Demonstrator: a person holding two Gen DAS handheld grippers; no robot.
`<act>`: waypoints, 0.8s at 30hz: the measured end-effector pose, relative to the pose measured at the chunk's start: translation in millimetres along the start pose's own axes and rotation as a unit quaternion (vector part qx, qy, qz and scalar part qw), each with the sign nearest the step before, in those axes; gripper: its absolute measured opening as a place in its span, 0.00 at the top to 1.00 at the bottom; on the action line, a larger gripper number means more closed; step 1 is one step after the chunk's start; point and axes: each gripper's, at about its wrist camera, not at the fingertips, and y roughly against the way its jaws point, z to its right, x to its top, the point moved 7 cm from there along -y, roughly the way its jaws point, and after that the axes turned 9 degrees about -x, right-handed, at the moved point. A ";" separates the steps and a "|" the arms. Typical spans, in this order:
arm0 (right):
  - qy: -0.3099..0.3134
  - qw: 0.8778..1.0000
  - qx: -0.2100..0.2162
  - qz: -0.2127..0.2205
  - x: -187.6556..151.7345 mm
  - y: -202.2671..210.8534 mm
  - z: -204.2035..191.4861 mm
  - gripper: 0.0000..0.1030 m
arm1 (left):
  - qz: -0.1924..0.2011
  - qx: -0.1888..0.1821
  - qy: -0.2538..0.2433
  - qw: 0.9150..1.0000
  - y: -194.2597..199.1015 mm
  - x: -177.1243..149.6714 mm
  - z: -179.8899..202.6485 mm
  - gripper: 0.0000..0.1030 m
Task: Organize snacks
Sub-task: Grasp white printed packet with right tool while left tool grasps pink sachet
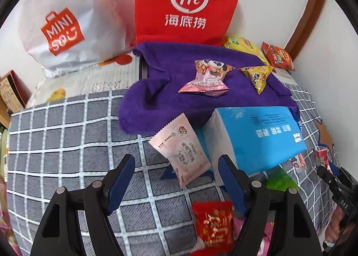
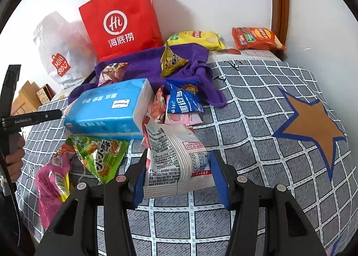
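Snacks lie scattered on a checked grey bedcover (image 1: 67, 144). My left gripper (image 1: 176, 177) is open over the cover; a pale pink packet (image 1: 181, 150) leans between its fingers against a blue tissue pack (image 1: 257, 135), and a red packet (image 1: 212, 224) lies below. My right gripper (image 2: 176, 175) is open around a white packet with a nutrition label (image 2: 174, 157), its fingers on either side and apart from it. Pink (image 1: 205, 76) and yellow (image 1: 257, 76) triangular packets rest on a purple towel (image 1: 167, 90). The tissue pack also shows in the right wrist view (image 2: 107, 108).
A red Hi paper bag (image 2: 120, 20) and a white Miniso bag (image 2: 60, 54) stand against the wall. Yellow (image 2: 197, 38) and orange (image 2: 257, 38) chip bags lie at the back. Green (image 2: 100, 157), magenta (image 2: 51, 186) and blue (image 2: 183, 99) packets lie near the tissue pack.
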 end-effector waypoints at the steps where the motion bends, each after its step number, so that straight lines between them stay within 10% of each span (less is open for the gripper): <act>1: 0.000 1.000 -0.001 -0.001 0.5 -2.1 0.0 0.50 | -0.001 -0.003 0.003 1.000 -5.6 0.4 -0.3 0.29; 15: -0.003 1.000 0.005 -0.021 5.2 -31.8 -2.4 0.50 | 0.001 -0.055 0.019 0.998 -42.5 -2.5 -2.2 0.62; 24: 0.004 1.000 0.012 -0.009 4.0 -16.8 -9.4 0.50 | 0.017 -0.059 0.011 0.998 -12.6 -9.5 3.8 0.65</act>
